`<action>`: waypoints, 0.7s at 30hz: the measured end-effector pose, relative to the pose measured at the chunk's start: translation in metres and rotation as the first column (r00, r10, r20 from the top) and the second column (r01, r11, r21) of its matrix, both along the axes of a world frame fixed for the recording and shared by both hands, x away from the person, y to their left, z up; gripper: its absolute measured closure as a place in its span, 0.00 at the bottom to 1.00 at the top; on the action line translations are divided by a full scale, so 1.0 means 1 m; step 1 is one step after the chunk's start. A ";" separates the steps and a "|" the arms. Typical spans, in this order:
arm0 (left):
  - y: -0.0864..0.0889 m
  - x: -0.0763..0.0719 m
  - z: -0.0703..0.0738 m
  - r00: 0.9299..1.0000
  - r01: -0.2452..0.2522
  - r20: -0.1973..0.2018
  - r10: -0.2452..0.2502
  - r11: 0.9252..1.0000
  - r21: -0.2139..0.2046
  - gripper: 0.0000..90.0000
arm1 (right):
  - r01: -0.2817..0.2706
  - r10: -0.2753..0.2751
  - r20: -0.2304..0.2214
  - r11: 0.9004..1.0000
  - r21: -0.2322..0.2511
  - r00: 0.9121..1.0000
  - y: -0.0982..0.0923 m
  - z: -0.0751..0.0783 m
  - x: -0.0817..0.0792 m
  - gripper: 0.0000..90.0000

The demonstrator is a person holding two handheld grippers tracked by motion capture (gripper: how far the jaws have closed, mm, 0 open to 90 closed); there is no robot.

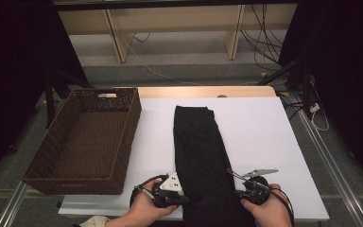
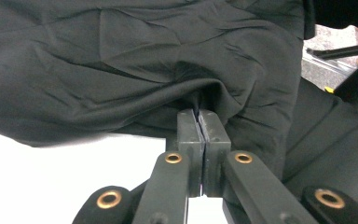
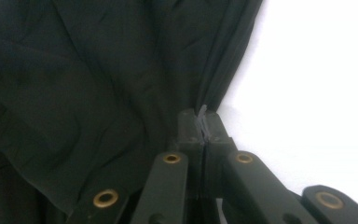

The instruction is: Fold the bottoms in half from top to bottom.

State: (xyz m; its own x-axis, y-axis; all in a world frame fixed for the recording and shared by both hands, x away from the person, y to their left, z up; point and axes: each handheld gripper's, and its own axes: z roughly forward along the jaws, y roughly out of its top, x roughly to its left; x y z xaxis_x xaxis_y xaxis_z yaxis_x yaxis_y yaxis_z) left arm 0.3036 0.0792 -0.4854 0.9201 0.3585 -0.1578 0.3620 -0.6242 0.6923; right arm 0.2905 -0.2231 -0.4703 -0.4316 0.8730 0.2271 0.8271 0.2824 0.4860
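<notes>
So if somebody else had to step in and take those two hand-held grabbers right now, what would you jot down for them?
Left gripper: shut, pinching the left near edge of the long folded black cloth garment.
Right gripper: shut on its right near edge.
Garment: lies lengthwise in the middle of the white table top, near end at the person's side.
Brown woven wicker basket: at the left, nothing in it.
Done: both near corners gripped.
Left: probably fold the near end away over the rest, then put it in the basket.
</notes>
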 end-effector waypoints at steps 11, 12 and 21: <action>0.033 -0.003 0.010 1.000 0.013 0.010 -0.013 1.000 0.002 0.99 | -0.033 0.034 -0.025 0.999 0.036 0.999 0.015 0.001 -0.009 0.99; 0.036 -0.004 0.010 1.000 0.014 0.008 -0.014 1.000 0.002 0.99 | -0.040 0.042 -0.033 0.998 0.051 0.999 0.020 0.000 -0.011 0.99; 0.061 -0.009 0.010 1.000 0.011 -0.005 -0.011 0.999 0.033 0.98 | -0.107 0.111 -0.063 0.992 0.062 0.992 0.041 -0.001 -0.019 0.99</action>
State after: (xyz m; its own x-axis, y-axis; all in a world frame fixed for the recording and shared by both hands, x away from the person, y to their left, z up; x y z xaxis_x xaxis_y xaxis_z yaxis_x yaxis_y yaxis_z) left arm 0.2951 0.1406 -0.4750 0.9233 0.3534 -0.1505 0.3582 -0.6504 0.6699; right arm 0.2712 -0.1816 -0.4712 -0.5057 0.8060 0.3076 0.8240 0.3455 0.4491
